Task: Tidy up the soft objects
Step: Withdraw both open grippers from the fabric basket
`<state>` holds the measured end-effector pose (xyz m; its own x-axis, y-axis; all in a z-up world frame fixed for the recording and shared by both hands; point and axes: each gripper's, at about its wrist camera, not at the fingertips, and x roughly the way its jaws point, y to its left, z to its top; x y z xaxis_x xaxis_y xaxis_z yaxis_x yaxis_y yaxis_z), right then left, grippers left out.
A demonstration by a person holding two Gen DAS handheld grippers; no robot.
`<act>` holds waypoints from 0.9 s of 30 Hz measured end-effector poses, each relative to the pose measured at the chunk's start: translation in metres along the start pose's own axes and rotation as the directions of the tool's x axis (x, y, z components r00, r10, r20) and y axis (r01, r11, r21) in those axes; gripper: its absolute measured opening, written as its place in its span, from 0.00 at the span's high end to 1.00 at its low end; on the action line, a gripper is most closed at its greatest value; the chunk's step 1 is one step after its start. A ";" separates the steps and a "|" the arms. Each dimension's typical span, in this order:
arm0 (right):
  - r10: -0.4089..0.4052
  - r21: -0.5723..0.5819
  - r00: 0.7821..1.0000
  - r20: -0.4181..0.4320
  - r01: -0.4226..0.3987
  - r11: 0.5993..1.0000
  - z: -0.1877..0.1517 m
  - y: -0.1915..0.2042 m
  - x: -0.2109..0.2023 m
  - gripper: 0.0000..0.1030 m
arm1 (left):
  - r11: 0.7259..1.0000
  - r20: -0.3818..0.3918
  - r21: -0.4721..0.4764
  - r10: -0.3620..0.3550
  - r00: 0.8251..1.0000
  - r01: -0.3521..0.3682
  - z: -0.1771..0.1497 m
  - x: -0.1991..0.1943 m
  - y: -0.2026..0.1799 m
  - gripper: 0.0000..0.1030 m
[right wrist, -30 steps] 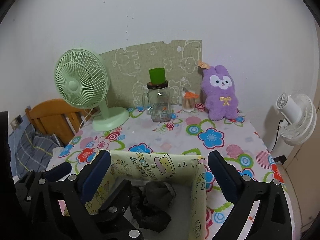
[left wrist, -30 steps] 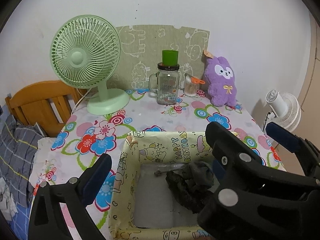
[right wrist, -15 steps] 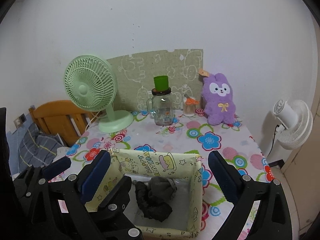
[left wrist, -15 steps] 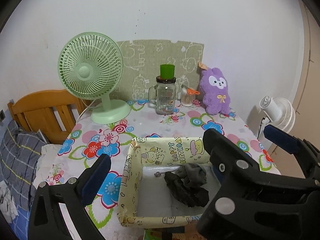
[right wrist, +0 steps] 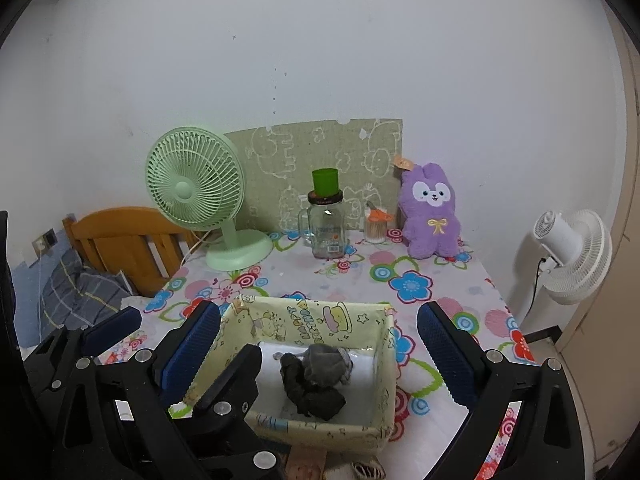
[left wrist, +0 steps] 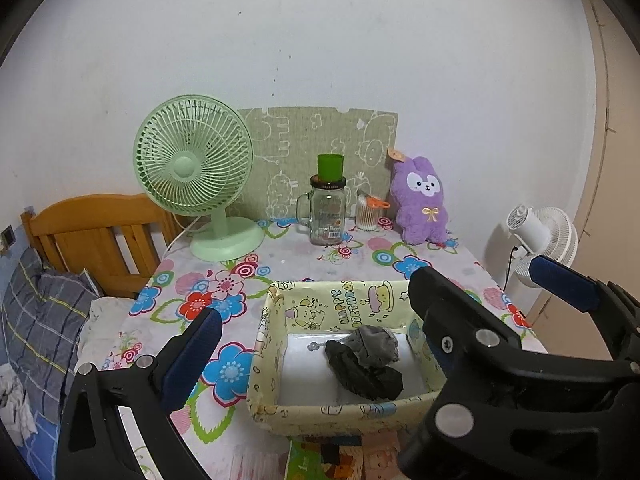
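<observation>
right wrist view: dark socks point(right wrist: 314, 380) lie in yellow bin point(right wrist: 340, 428) below wide-open, empty right tool point(right wrist: 318, 354).

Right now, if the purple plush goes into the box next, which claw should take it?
The right claw, probably: open, and on the side of the box nearer the purple plush; the left claw would reach across.

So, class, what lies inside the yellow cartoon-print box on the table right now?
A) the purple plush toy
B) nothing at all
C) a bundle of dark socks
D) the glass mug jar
C: a dark sock bundle lies on the white floor of the yellow box, seen in both wrist views.
</observation>
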<state>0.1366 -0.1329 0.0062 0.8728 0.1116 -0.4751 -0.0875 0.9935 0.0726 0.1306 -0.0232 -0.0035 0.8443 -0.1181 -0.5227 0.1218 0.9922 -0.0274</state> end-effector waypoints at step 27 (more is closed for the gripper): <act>-0.036 -0.032 0.997 0.068 0.039 0.999 -0.032 0.004 -0.073 0.03 | 0.999 0.045 0.039 -0.025 0.999 0.023 -0.035 -0.060 -0.016 0.00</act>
<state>0.0566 -0.1363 0.0130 0.9062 0.0736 -0.4165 -0.0690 0.9973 0.0262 0.0598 -0.0308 -0.0011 0.8637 -0.1446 -0.4829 0.1617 0.9868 -0.0063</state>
